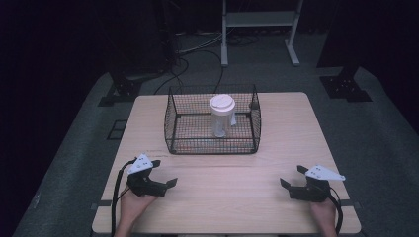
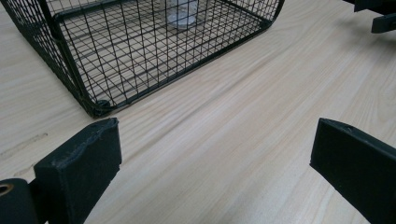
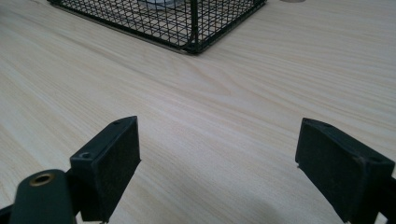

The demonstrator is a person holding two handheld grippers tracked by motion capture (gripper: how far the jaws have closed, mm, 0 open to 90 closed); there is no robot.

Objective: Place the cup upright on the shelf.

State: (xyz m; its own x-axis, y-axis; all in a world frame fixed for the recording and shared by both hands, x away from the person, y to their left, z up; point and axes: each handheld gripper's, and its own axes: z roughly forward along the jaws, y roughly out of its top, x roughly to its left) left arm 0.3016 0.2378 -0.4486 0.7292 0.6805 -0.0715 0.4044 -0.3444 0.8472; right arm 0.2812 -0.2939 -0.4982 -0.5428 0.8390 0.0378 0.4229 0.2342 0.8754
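A black wire basket (image 1: 170,118) stands on the far middle of the light wooden table (image 1: 286,128). Inside it a clear plastic cup with a white lid (image 1: 221,114) stands upright. My left gripper (image 1: 166,173) rests low over the table's near left, open, nothing between its jaws. My right gripper (image 1: 293,177) is at the near right, also open and holding nothing. In the left gripper view (image 2: 215,154) the basket's near corner (image 2: 95,106) lies just ahead, with the cup's base (image 2: 183,18) behind the mesh. In the right gripper view (image 3: 217,158) the basket's corner (image 3: 194,45) sits farther off.
Bare wood stretches between the two grippers and the basket. Beyond the table lie a grey floor, black cables (image 1: 180,66) and a white metal frame (image 1: 259,29). The right gripper's tips show at the top right of the left gripper view (image 2: 380,14).
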